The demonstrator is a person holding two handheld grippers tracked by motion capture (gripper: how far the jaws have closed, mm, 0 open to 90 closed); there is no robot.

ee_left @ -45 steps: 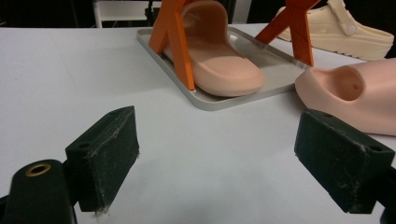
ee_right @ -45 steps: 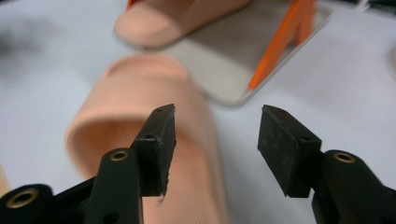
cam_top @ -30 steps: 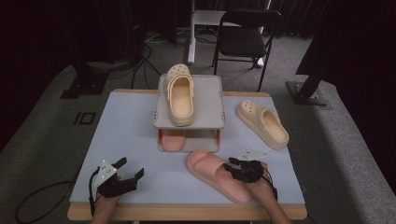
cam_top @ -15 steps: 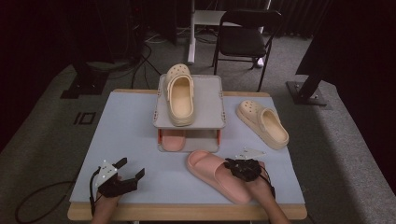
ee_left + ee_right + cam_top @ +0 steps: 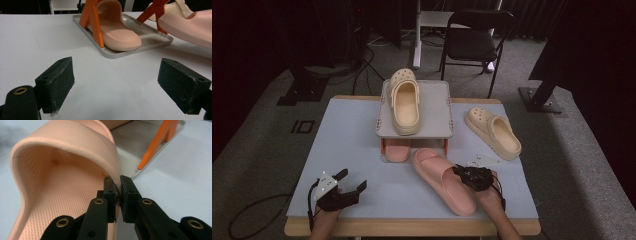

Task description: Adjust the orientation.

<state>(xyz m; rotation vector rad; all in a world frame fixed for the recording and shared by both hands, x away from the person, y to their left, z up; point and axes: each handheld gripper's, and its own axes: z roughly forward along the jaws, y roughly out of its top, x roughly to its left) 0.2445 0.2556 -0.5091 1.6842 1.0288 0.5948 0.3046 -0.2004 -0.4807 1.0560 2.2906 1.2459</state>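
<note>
Right gripper (image 5: 119, 192) jaws just closed on pink slide (image 5: 442, 180) rim.

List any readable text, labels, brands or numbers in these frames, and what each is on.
None can be read.
Pink slide held by the right gripper: no lettering shows, in the right gripper view either.
Beige clogs: no brand mark legible.
Grey rack: unmarked.
Square marking on the floor, left of the table: a shape, no readable characters.

Pink slide (image 5: 443, 179) with fine dotted footbed, second pink slide (image 5: 117, 30) on grey tray (image 5: 140, 48), orange legs (image 5: 93, 21), cream clogs (image 5: 404, 102), pale blue desk (image 5: 347, 145), black claws (image 5: 119, 195)
</note>
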